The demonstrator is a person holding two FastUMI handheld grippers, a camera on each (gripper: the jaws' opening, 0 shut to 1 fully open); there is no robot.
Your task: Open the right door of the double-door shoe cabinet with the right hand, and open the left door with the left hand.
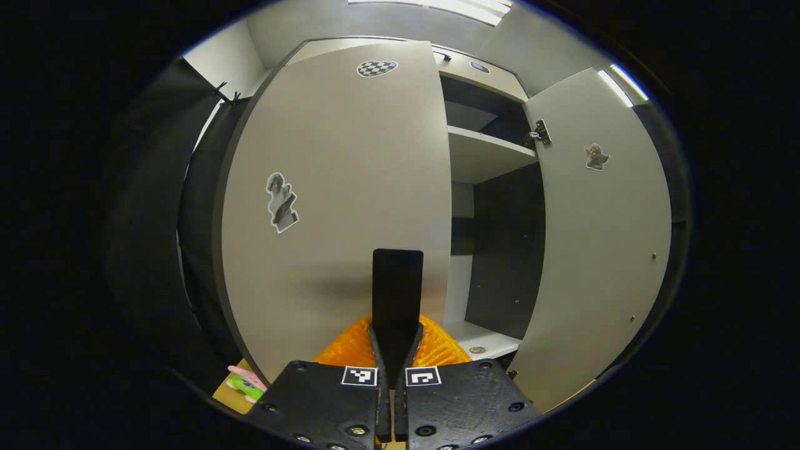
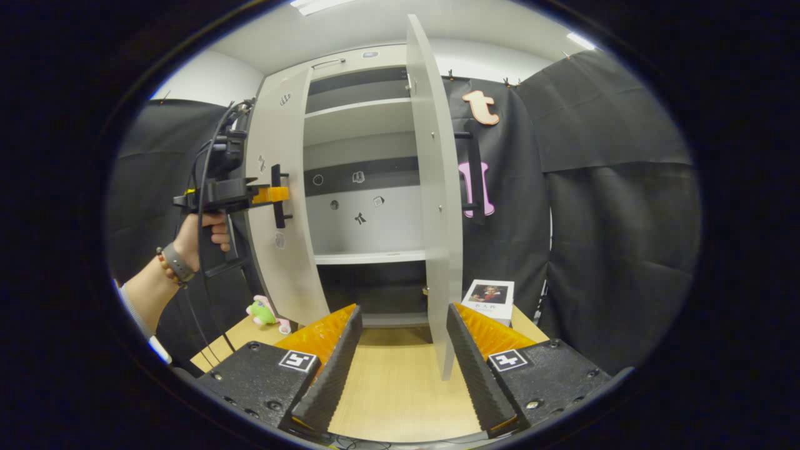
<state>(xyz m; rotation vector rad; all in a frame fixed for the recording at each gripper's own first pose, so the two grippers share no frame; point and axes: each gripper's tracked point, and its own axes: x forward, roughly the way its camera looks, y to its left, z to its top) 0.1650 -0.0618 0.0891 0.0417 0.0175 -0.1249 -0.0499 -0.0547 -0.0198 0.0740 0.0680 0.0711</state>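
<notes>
The grey double-door shoe cabinet (image 2: pixel 365 156) stands on a wooden table. Its right door (image 2: pixel 434 206) is swung wide and appears edge-on, with its black handle (image 2: pixel 475 175) on the far side. The left door (image 1: pixel 337 187) stands partly ajar. My left gripper (image 1: pixel 397 328) is shut on that door's black upright handle (image 1: pixel 397 281). In the right gripper view a hand holds the left gripper (image 2: pixel 275 195) at the left door (image 2: pixel 281 250). My right gripper (image 2: pixel 403 369) is open low over the table, apart from the right door, nothing between its fingers.
Shelves (image 2: pixel 369 256) show inside the cabinet. A pink and green plush toy (image 2: pixel 265 312) lies on the table (image 2: pixel 394 387) by the left door, and a book (image 2: pixel 490 297) leans right of the right door. Black cloth walls surround the booth.
</notes>
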